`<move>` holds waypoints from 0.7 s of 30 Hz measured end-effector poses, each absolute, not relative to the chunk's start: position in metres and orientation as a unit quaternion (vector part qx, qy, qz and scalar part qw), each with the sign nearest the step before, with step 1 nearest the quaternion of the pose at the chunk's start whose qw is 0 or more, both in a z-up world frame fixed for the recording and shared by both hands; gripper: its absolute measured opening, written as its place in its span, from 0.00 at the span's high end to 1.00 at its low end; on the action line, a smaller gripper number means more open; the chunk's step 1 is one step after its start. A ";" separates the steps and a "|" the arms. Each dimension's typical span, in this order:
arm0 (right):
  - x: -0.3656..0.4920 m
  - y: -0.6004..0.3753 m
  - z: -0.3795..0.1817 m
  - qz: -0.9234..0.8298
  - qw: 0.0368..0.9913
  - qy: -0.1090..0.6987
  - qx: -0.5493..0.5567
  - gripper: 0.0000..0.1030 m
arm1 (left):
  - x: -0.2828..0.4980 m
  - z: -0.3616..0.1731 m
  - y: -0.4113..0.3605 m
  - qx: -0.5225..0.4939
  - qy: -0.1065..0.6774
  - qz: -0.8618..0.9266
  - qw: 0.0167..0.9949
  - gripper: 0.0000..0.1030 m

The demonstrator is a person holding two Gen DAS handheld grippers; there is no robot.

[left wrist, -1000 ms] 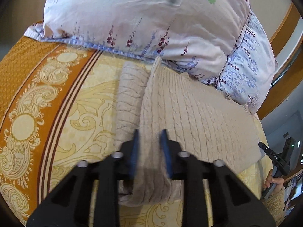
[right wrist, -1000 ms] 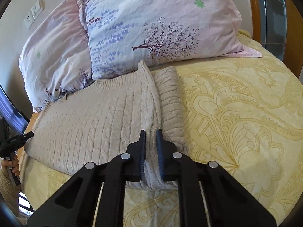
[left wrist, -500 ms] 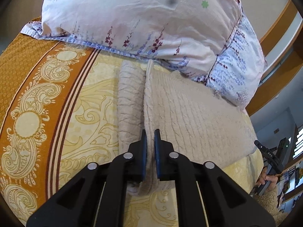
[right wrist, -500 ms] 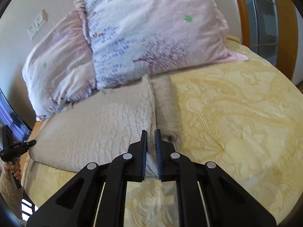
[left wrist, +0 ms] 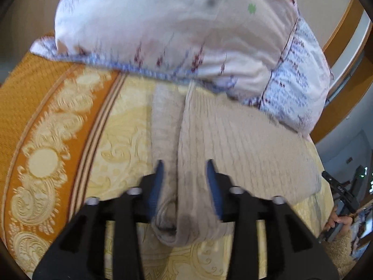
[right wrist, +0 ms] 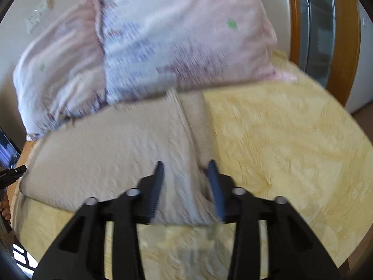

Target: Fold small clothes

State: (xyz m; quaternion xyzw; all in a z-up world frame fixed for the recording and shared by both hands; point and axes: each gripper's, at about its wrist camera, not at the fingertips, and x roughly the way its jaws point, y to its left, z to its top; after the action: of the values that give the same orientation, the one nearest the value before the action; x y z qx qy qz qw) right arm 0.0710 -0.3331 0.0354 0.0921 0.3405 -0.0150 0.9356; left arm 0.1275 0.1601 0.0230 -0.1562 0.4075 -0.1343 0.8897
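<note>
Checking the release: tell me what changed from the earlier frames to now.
Both grippers, left gripper and right gripper, were pinched on the beige knit sweater; their jaws are now opening, letting its folded edges go. The sweater stays folded on the yellow bedspread below the pillows.

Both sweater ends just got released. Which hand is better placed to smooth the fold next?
Roughly even. Both the left gripper and right gripper are opening astride the beige sweater ridge; I'd guess left, whose end looks bunchier.
</note>
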 end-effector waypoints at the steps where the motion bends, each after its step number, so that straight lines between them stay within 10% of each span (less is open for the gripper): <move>1: 0.076 -0.325 0.040 0.001 0.938 0.338 0.082 0.57 | 0.127 0.027 0.157 -0.154 0.400 -0.135 0.893 0.51; 21: 0.148 -0.270 0.005 0.051 0.911 0.405 0.050 0.53 | 0.152 0.003 0.108 -0.134 0.421 -0.150 0.884 0.36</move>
State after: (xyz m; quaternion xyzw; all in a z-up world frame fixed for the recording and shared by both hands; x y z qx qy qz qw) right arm 0.1478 -0.2704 0.0047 0.0500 0.4054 0.0514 0.9113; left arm 0.1521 0.1082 0.0026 -0.1342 0.4210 -0.1505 0.8844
